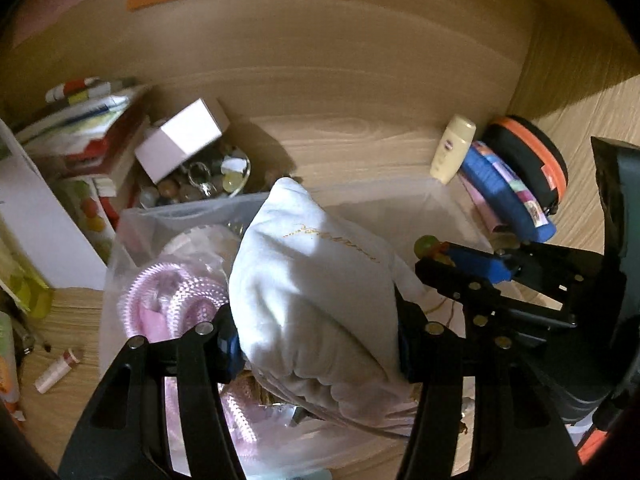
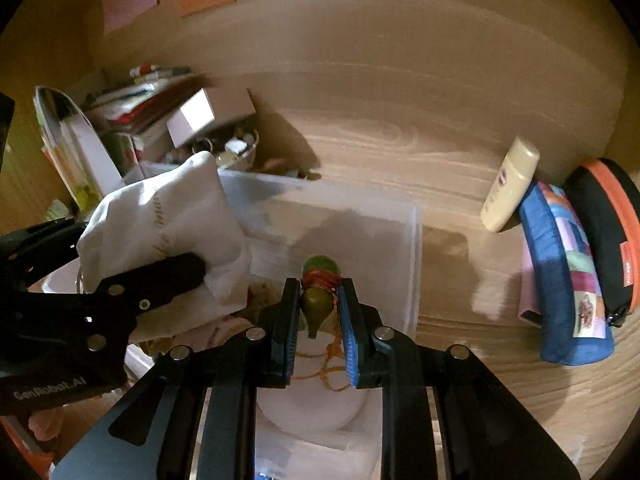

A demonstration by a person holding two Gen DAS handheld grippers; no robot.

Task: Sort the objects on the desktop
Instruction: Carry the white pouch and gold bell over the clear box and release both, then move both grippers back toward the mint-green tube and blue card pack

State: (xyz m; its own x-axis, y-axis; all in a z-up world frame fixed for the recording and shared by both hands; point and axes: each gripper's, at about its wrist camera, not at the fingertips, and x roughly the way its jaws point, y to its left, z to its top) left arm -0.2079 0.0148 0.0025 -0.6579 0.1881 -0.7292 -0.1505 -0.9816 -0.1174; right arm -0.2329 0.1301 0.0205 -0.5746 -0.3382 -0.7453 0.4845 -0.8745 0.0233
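Between the blue pads of my right gripper [image 2: 318, 312] I have a small green pendant [image 2: 316, 304] with orange-red cord clamped, hanging over the clear plastic bin [image 2: 414, 248] with a round white lid [image 2: 312, 404] beneath it. My left gripper [image 1: 316, 344] is closed on a white cloth pouch [image 1: 316, 280] with gold lettering, held above the left part of that same bin, where a pink coiled item [image 1: 176, 300] lies inside. Beyond the bin on the tabletop [image 2: 380, 140] sit a glass bowl of trinkets [image 1: 204, 180] with a pale pink box [image 1: 182, 140] leaning on it and a stack of books [image 1: 84, 132] further left. To the right, a cream bottle [image 2: 510, 184] leans against a blue pouch [image 2: 568, 280] and a black-and-orange case [image 2: 608, 232]. A lipstick tube [image 1: 58, 370] lies near the left edge.
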